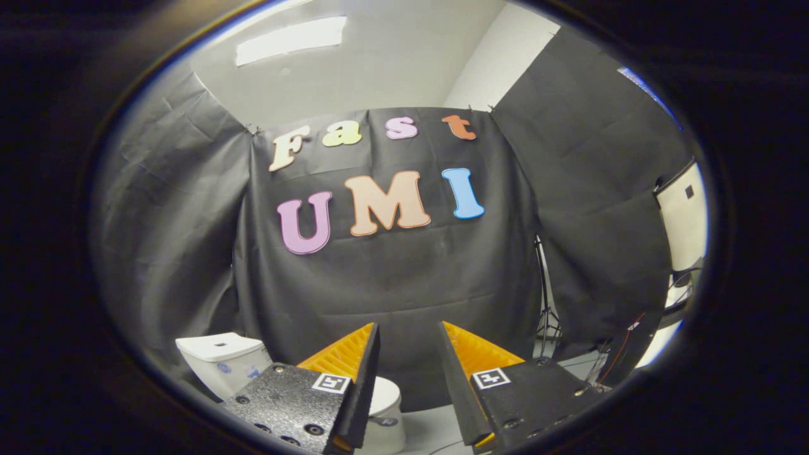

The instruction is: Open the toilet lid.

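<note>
Claw (409, 335) raised high, fingers spread apart on empty air, well short of the toilet.

Held level and looking straight across at the black cloth wall (392, 284), with nothing between the two fingers but that cloth. Down low, behind and partly hidden by the near finger, sits a small white toilet (387, 404): its rounded lid (385, 393) lying down flat over the bowl, closed, peeping out just beside the finger's inner edge. White cistern (222, 360) standing off to that same side, beyond the finger, against the cloth. Pale floor (433, 430) showing between the finger bases. Past the other finger, a thin tripod stand (547, 316) by the cloth's edge, some trailing cables (622, 344) and a white panel (684, 218) further out. Ceiling light panel (292, 39) overhead.
</note>
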Tool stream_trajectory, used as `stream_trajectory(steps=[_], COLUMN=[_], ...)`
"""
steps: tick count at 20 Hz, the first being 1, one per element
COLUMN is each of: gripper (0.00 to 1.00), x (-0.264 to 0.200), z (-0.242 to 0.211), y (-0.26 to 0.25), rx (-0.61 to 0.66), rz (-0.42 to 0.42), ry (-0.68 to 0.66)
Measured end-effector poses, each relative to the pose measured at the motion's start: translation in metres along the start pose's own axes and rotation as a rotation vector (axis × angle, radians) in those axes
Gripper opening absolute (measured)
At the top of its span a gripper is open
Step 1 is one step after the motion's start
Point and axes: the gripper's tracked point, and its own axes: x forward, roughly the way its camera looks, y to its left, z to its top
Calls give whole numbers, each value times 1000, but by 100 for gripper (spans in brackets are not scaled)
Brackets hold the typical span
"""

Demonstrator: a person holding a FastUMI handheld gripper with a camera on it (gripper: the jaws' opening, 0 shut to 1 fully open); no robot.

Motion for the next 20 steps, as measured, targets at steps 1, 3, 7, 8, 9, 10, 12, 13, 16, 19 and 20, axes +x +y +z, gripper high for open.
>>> stream_trajectory(steps=[1,3,7,8,9,10,12,13,16,19,20], gripper=[56,56,56,56,56,56,56,56,56,56,56], x=[1,2,6,8,9,12,16,20,34,52,59], z=[-1,-3,-12,-14,-17,-19,-24,-25,-34,-49,-55], y=[-1,-1,-4,-5,-5,-6,-9,-10,-13,-14,-11], rx=[7,28,63,73,85,98,130,149,207,304,338], rz=[0,3,5,6,6,4,2,1,-8,-31,-32], ry=[2,7,42,52,62,71,88,93,98,109,109])
